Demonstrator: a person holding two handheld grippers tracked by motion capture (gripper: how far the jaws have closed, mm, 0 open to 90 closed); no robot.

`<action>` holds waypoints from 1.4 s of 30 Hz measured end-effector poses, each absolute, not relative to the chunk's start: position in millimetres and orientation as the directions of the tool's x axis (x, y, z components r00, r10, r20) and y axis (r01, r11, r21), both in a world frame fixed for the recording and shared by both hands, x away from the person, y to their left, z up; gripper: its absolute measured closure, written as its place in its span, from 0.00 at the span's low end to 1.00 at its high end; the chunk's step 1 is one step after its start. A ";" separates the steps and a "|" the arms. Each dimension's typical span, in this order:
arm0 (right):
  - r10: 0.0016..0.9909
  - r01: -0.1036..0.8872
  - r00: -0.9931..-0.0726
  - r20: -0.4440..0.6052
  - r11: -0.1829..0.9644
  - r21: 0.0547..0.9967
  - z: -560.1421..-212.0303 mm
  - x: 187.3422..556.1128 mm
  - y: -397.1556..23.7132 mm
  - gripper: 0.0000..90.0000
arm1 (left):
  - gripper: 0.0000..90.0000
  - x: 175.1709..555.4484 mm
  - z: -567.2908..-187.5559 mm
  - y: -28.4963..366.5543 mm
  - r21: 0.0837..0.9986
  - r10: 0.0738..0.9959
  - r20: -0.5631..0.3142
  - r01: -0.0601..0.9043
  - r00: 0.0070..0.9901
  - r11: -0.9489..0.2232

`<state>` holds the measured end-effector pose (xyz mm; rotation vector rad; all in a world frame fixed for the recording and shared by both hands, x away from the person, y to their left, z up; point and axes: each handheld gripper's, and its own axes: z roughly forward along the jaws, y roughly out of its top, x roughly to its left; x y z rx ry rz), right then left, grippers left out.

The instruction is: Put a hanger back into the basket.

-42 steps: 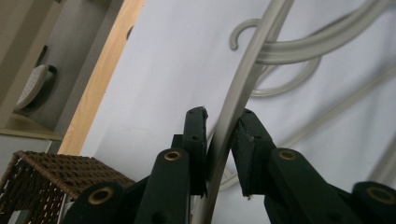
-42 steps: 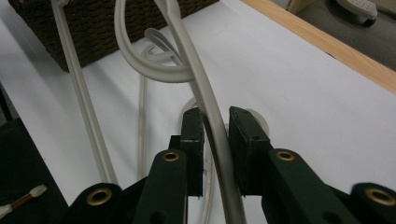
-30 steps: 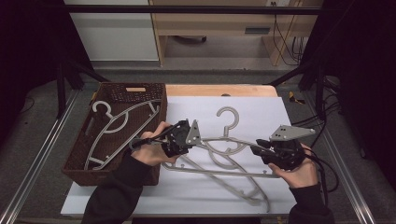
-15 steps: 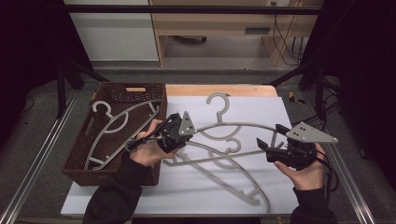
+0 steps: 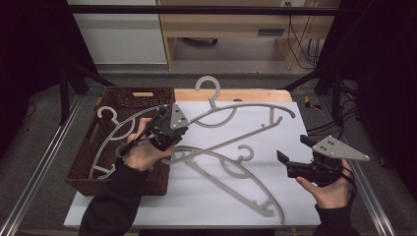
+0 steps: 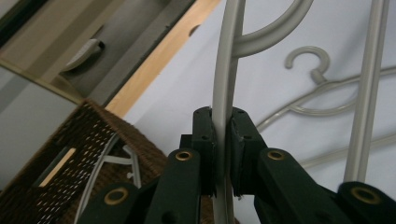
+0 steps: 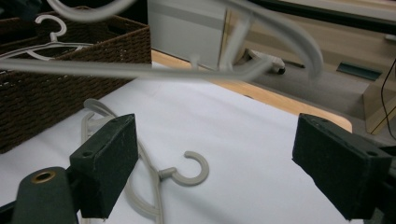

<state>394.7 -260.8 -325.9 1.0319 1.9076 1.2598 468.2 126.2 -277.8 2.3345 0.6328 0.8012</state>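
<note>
My left gripper (image 5: 164,132) is shut on the arm of a grey plastic hanger (image 5: 213,102) and holds it tilted in the air beside the basket. In the left gripper view the pads (image 6: 205,135) clamp that hanger (image 6: 226,56) from both sides. A second grey hanger (image 5: 252,153) lies flat on the white sheet. At the right, low over the sheet, my right gripper (image 5: 293,150) is open. Its jaws have just been opening and nothing is between them. In the right gripper view the raised hanger (image 7: 140,71) crosses the top, and the lying hanger's hook (image 7: 204,170) shows between the jaws.
A dark woven basket (image 5: 83,162) stands at the table's left with a pale hanger (image 5: 118,132) inside. A white sheet (image 5: 196,206) covers the tabletop. A wooden edge (image 5: 236,95) runs along the far side, with cabinets and cables beyond it.
The right gripper let go of the hanger's far end, opened wide and drew back to the right. The left gripper lifted the hanger and swung it up toward the far left.
</note>
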 end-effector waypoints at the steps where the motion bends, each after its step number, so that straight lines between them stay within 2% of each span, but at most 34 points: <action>1: 0.861 0.274 -0.503 -0.069 0.235 0.933 -328.3 394.5 -261.2 0.16 | 0.92 467.9 -275.9 131.1 0.663 0.604 0.390 0.243 0.695 -0.708; 9: 0.859 0.335 -0.510 -0.049 0.251 0.908 -349.9 398.8 -257.5 0.15 | 0.92 464.7 -264.3 176.1 0.711 0.698 0.385 0.289 0.604 -0.641; 21: 0.847 0.343 -0.530 -0.038 0.255 0.904 -357.0 400.2 -246.8 0.15 | 0.92 471.1 -271.9 243.1 0.741 0.820 0.383 0.388 0.426 -0.548; 28: 0.849 0.350 -0.528 -0.037 0.257 0.901 -358.9 401.3 -245.8 0.15 | 0.92 481.4 -283.2 273.7 0.745 0.863 0.368 0.446 0.347 -0.496; 42: 0.847 0.360 -0.531 -0.039 0.267 0.894 -362.2 404.1 -243.2 0.15 | 0.92 488.7 -307.2 310.8 0.719 0.893 0.356 0.530 0.275 -0.450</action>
